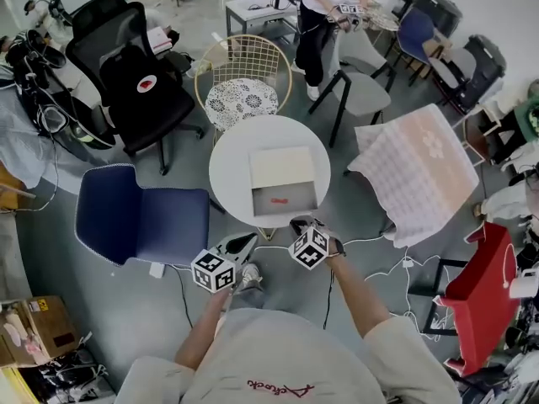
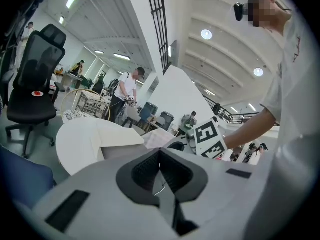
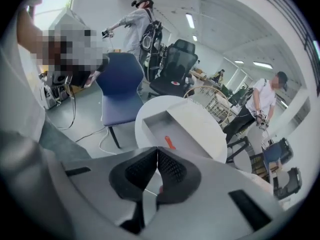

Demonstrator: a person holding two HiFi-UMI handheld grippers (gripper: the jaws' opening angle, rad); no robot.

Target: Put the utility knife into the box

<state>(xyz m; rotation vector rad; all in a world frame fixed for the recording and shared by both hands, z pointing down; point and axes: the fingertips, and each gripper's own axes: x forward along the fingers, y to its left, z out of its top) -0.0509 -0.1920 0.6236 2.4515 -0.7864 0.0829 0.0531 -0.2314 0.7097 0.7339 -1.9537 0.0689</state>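
Observation:
The red utility knife lies inside the open grey box on the round white table. The box's lid is folded back on the far side. Both grippers hover just off the table's near edge, empty. My left gripper is shut, its pads meeting with nothing between them. My right gripper is shut too. The right gripper view looks over the jaws at the knife in the box.
A blue chair stands left of the table. A wire chair and a black office chair stand behind it. A checked cloth drapes over a seat at the right. Cables trail on the floor. A person stands far back.

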